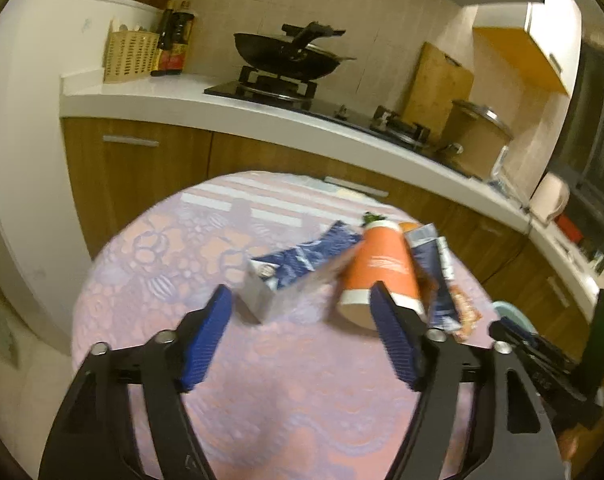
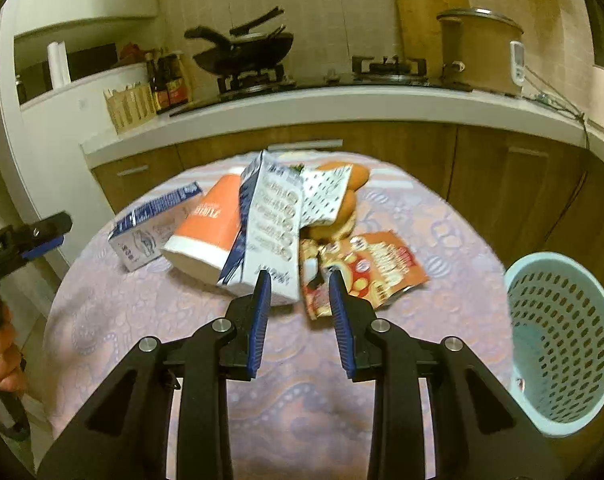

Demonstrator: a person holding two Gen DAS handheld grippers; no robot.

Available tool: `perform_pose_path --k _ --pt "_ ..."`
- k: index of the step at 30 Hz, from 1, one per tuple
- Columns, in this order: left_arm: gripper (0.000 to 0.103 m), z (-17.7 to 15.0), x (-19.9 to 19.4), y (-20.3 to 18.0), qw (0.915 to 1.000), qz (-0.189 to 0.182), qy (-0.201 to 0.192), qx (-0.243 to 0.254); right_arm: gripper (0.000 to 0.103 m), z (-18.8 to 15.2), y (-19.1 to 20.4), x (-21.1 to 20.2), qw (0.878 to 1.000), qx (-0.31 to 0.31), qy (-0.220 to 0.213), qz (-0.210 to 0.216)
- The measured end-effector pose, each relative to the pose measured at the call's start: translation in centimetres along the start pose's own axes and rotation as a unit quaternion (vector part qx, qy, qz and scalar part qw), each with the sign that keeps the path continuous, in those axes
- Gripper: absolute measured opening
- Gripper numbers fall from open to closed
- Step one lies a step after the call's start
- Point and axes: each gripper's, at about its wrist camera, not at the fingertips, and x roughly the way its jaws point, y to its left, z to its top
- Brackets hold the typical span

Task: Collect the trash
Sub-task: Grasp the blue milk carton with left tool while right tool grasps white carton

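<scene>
On the desk (image 2: 442, 216) lie an orange cup (image 2: 206, 226) and milk cartons (all tipped over). The left gripper (image 1: 300, 300) is spread wide and empty. The right gripper (image 2: 298, 284) stands narrower, pinching nothing, beside the blue basket (image 2: 562, 344).

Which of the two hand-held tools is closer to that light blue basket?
Right. The right tool hovers over the table with the light blue basket just off its right side. The left tool is further left, near the small milk carton.

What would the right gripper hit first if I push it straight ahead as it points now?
Probably the red snack wrapper, lying just past the right gripper; the white carton sits slightly left. Depth is hard to judge.
</scene>
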Motion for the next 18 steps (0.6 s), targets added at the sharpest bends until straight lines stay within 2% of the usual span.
perform_pose_path --k 3,7,11,15,18 --pt "0.077 0.4 2.3 0.4 0.9993 0.015 0.015 0.03 0.027 -0.1 0.4 0.5 1.0 0.001 0.009 -0.001" --pt "0.077 0.8 5.7 0.8 0.9981 0.0 0.049 0.037 0.027 0.2 0.5 0.4 1.0 -0.002 0.006 -0.011" --pt "0.077 0.8 8.3 0.5 0.9962 0.007 0.069 0.052 0.027 0.4 0.0 0.6 1.0 0.0 0.009 -0.021" --pt "0.066 0.6 9.2 0.2 0.9953 0.012 0.079 0.055 0.027 0.4 -1.0 0.9 0.999 0.006 0.014 -0.028" --pt "0.056 0.4 8.7 -0.2 0.9942 -0.02 0.093 0.05 0.027 0.5 -1.6 1.1 0.999 0.01 0.016 -0.033"
